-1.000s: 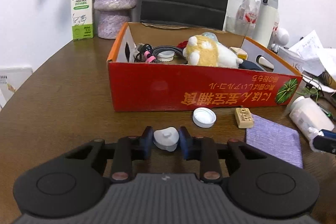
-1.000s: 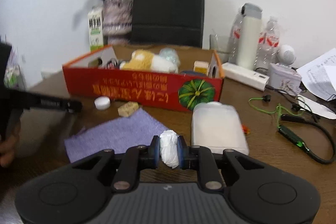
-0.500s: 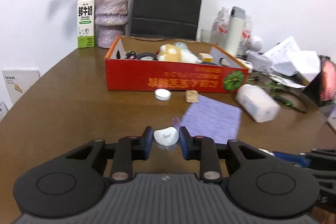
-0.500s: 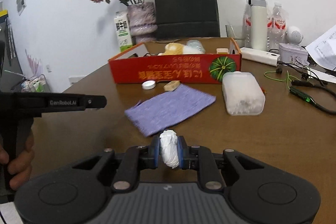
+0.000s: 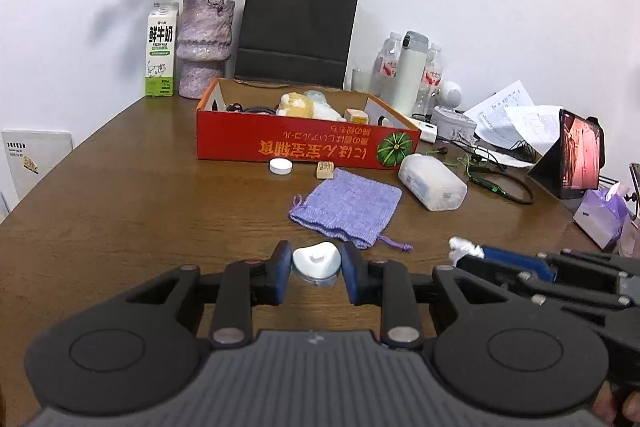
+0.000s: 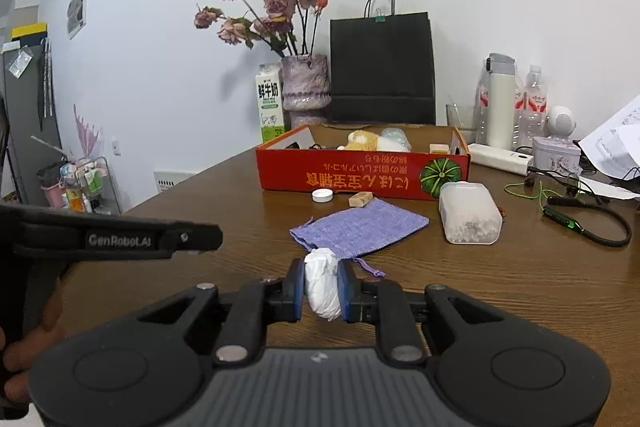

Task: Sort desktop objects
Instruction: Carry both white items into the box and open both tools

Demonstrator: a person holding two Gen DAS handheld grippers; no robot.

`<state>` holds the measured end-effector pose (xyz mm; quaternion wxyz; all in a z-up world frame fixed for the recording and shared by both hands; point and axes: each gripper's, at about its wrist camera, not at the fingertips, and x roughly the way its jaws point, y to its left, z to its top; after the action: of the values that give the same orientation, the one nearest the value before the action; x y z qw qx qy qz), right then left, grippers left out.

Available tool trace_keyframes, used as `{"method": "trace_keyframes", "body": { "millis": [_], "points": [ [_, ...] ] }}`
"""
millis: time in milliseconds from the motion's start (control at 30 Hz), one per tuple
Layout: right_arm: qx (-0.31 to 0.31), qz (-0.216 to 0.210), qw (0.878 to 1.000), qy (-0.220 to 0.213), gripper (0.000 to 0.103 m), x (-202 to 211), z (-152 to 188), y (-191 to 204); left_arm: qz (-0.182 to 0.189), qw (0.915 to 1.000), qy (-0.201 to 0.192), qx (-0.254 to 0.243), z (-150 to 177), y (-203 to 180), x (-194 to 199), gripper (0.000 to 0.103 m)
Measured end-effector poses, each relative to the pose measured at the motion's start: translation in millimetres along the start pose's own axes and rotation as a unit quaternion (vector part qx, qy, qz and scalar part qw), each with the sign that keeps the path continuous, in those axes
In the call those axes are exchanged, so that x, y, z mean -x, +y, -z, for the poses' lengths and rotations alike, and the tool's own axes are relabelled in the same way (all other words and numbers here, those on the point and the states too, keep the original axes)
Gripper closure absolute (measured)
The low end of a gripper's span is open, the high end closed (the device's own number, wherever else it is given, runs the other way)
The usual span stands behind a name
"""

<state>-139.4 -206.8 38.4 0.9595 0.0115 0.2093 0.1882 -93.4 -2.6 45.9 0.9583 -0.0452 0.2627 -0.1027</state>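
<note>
Left gripper [image 5: 316, 271]: clamped on a small white rounded case [image 5: 317, 261], held just above the worktop [image 5: 140, 211], well short of the box.
Right gripper [image 6: 322, 287]: pressed tight on a crumpled white wad [image 6: 322, 285], lifted over the worktop near the pouch's drawstring end; in the left wrist view it enters from the right, the wad at its tip.
Pouch: a purple knitted pouch [image 5: 346, 209] lies flat ahead of both grippers, its cord trailing toward them.
Box: a red cardboard box [image 5: 308, 147] with a pumpkin picture sits farther back, open-topped, holding a yellow-and-white plush toy [image 5: 298, 105], dark cables and a small yellow block.
In front of the box: a white bottle cap [image 5: 281, 166] and a tan eraser-like block [image 5: 325, 169] rest side by side on the wood, between box and pouch.
Right of the pouch: a clear plastic container [image 5: 432, 181] lies on its side, just beside the box's pumpkin corner.
Back edge: a milk carton [image 5: 161, 50], a purple vase [image 5: 205, 47] of dried roses and a black paper bag [image 5: 298, 31] stand against the wall.
Far right: a white flask [image 5: 409, 73], water bottles, loose papers, a green-lit neckband earphone and a propped tablet [image 5: 576, 163] crowd the worktop.
Person: fingers [image 6: 16, 359] wrap the left gripper's handle at the edge of the right wrist view.
</note>
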Motion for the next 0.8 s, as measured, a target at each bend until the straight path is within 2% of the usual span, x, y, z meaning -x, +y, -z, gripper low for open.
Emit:
{"method": "trace_keyframes", "body": {
  "millis": [233,367,567,700,800],
  "points": [
    [-0.016,0.012,1.000,-0.019,0.087,-4,-9,-14,-0.004,0.9999,0.008,0.013,-5,7,-13,0.075],
    [-0.033,0.017,0.999,-0.027,0.087,-21,-29,-30,-0.003,0.9997,-0.003,0.023,-27,16,-27,0.076],
    [-0.046,0.015,0.999,-0.025,0.087,-69,-88,-64,0.010,0.9993,-0.021,0.029,-101,40,-73,0.076],
    [-0.074,0.002,0.997,0.001,0.087,-118,-129,-93,0.018,0.9993,-0.009,0.032,-154,57,-120,0.075],
    [-0.083,0.004,0.996,0.014,0.087,-159,-162,-112,-0.003,0.9997,0.013,0.020,-187,65,-163,0.075]
  ]
}}
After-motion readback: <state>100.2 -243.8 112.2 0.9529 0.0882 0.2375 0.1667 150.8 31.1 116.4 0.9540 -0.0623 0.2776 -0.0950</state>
